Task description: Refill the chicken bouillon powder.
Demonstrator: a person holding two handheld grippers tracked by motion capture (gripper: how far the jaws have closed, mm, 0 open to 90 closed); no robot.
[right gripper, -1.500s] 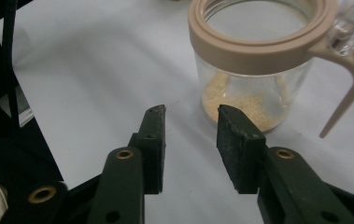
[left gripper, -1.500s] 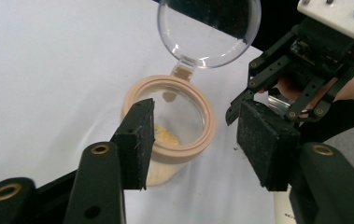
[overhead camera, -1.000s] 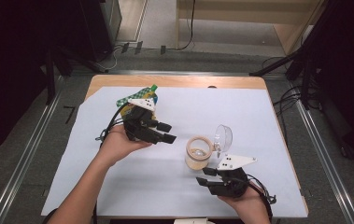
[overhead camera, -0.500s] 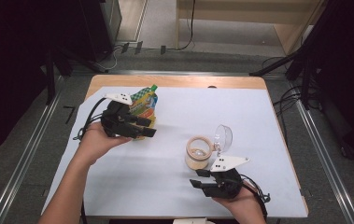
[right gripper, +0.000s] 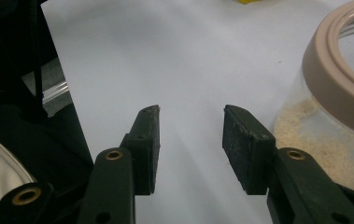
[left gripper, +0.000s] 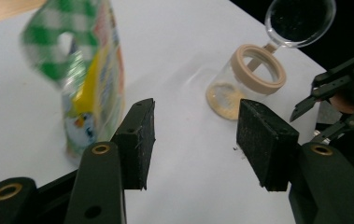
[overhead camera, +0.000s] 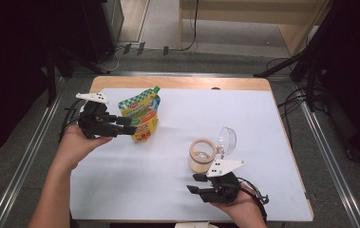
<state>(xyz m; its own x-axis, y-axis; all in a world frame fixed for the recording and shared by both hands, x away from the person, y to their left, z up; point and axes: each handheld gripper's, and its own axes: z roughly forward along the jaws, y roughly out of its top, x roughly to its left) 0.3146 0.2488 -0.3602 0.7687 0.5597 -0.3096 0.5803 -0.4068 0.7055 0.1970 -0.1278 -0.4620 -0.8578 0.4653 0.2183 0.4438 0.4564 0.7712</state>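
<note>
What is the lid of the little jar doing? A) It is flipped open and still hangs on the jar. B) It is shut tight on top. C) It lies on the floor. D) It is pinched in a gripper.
A: the clear round lid stands tipped back beside the jar, joined at the tan rim, so you can see down to the powder at the bottom.

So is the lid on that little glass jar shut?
No: in the high view the jar stands open, its clear round lid flipped up and back from the beige rim.
</note>
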